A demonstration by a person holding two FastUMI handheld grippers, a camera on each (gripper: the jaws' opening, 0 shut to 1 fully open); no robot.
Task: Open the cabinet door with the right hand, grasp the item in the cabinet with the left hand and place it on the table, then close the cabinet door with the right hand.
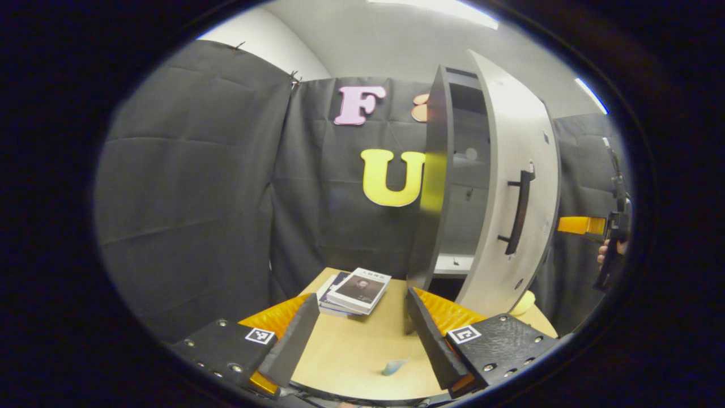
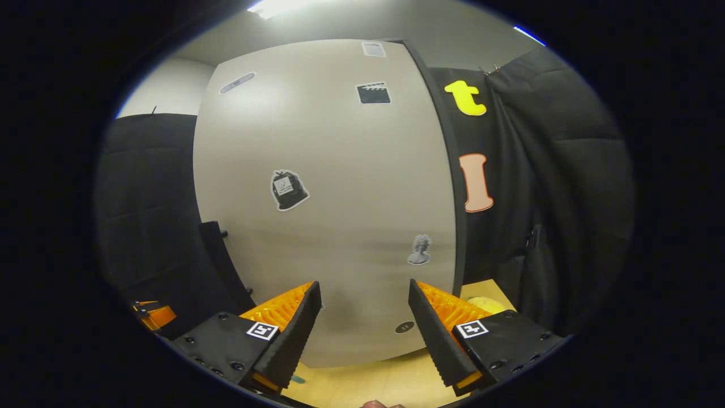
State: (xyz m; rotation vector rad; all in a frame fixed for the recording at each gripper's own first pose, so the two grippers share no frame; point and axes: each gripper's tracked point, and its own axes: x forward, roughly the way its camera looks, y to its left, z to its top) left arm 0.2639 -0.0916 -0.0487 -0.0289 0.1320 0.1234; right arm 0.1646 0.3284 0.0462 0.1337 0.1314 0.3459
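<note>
The white cabinet door (image 1: 510,141) with a black bar handle (image 1: 518,212) stands ajar beside the dark side panel (image 1: 436,187). Through the gap I see a pale shelf (image 1: 453,263) inside. A stack of books (image 1: 357,292) lies on the wooden table (image 1: 351,351), just ahead of my left gripper (image 1: 362,323), which is open and holds nothing. My right gripper (image 2: 362,317) is open too, close up to a white cabinet panel (image 2: 340,170) with stickers on it. In the left gripper view that right gripper (image 1: 583,225) shows to the right of the cabinet, held by a hand (image 1: 609,249).
A small pale blue thing (image 1: 393,367) lies on the table near my left fingers. A yellow object (image 1: 524,303) (image 2: 481,305) sits at the cabinet's foot on the right. Black cloth walls close in the booth on all sides.
</note>
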